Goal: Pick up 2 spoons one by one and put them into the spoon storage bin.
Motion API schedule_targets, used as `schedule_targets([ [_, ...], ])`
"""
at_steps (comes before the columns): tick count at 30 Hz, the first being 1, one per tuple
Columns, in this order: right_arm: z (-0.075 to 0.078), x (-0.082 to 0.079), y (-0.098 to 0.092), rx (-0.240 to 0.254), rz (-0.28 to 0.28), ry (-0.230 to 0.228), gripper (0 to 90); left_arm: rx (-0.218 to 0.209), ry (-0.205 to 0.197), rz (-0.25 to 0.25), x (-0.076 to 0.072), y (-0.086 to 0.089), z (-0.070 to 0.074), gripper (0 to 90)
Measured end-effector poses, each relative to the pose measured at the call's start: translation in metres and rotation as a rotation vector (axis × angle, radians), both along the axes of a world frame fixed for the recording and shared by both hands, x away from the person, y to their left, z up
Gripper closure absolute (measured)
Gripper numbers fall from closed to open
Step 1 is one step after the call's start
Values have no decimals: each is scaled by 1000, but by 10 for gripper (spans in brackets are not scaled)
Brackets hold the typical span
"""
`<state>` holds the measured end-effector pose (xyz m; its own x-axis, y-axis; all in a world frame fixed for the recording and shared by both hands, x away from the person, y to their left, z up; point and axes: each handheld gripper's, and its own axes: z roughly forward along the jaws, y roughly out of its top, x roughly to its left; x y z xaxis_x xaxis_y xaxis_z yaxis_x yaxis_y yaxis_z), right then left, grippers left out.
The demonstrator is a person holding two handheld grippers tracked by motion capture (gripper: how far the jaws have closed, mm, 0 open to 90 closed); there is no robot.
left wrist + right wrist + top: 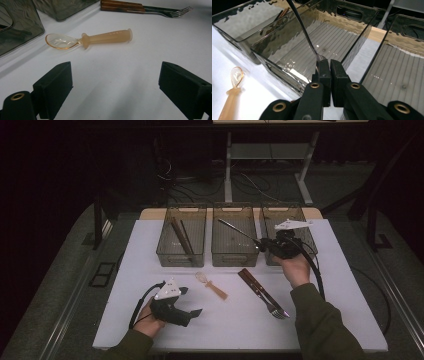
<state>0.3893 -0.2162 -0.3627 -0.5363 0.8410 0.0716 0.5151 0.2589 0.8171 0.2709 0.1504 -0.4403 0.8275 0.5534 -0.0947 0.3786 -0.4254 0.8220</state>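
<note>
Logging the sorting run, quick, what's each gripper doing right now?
Left gripper: open, empty, facing the orange spoon.
Right gripper: shut on a dark metal utensil above the middle bin.

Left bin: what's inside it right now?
The left bin holds two long brown sticks, likely chopsticks, leaning along it. Its smoked walls and the dim light hide the floor near the front wall.

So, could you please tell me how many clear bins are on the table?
3, in a row along the far edge: the left bin with sticks in it, the middle bin beneath the held utensil, and the right bin, partly behind the right gripper.
</note>
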Motion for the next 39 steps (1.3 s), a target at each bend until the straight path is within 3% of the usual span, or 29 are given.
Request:
schedule_targets([
  [14, -13, 19, 19, -38, -20, 44, 878, -4, 0, -8, 0, -1, 0, 105],
  [24, -21, 23, 31, -94, -14, 55, 877, 1, 1, -13, 0, -1, 0, 105],
  [30, -24, 23, 35, -103, -11, 55, 867, 2, 2, -14, 0, -1, 0, 105],
  [35, -23, 22, 39, -111, -11, 28, 651, 1, 2, -14, 0, -1, 0, 104],
  [39, -21, 21, 37, -93, -14, 26, 564, 1, 2, -14, 0, -1, 0, 104],
])
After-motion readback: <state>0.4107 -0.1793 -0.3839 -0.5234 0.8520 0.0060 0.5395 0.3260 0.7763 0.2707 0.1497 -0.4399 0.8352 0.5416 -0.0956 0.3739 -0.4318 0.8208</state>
